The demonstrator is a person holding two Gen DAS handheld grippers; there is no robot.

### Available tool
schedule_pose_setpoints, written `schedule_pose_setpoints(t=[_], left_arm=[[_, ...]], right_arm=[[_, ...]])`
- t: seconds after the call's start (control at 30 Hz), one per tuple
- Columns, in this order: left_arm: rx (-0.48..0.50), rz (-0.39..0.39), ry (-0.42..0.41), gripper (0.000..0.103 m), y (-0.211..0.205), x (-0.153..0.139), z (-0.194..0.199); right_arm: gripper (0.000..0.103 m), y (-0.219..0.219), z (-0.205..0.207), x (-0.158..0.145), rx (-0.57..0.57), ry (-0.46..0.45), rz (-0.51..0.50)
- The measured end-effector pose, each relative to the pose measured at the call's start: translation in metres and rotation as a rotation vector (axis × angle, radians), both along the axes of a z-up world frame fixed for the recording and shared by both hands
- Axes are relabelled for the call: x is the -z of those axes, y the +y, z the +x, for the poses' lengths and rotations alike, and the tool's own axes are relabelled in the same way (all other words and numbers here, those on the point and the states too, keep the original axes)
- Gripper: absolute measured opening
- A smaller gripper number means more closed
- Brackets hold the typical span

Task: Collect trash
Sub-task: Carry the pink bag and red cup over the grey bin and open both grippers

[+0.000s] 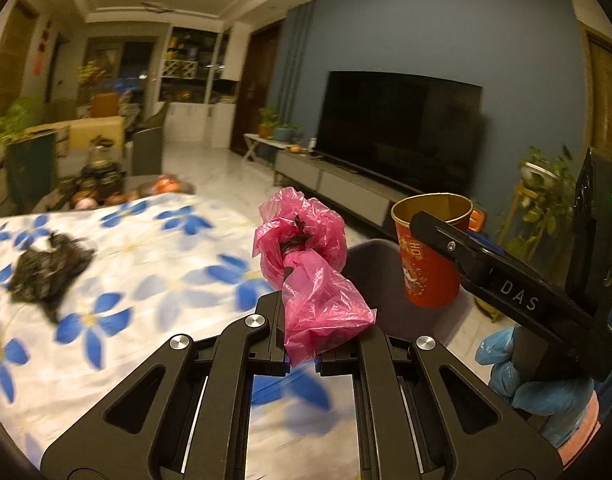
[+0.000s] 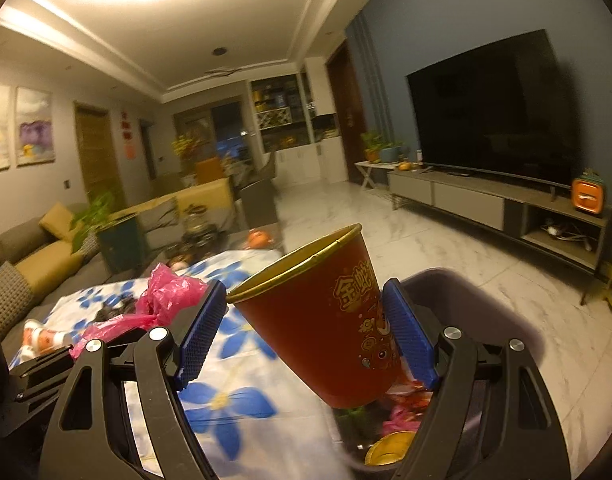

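Floral tablecloth (image 1: 146,248): left claw (image 1: 302,320) grips one pink bag (image 1: 306,264); right claw (image 2: 309,320) one red cup (image 2: 325,320).

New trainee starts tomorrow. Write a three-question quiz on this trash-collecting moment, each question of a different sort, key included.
1. True or false: the left gripper is shut on the pink plastic bag.
2. Multiple choice: what does the right gripper hold? A) a glass bottle B) a red paper cup with a gold rim C) a black crumpled bag
3. Short answer: which dark piece of trash lies on the blue-flowered tablecloth?

Key
1. True.
2. B; the cup sits tilted between the blue pads, above the grey trash bin.
3. The black crumpled bag.
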State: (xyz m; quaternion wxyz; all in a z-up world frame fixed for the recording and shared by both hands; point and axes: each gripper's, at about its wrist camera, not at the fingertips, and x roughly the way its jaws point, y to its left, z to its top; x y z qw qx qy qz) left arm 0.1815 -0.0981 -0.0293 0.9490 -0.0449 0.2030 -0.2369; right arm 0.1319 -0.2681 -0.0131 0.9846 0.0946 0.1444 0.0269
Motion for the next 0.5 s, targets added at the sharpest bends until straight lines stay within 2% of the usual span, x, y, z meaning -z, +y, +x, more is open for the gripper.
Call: schedule_pose_setpoints(t=[0.13,0.5], left_arm=[[0.054,-0.001,0.001,0.007,-0.028,0.003,0.009],[0.146,-0.003,0.031,0.007,-0.077,0.020,0.036]], right_arm=[[0.077,-0.029,-0.001,0.003,0.052,0.001,0.035],[0.077,-0.052,0.009,0.007,0.093,-0.006,0.050]])
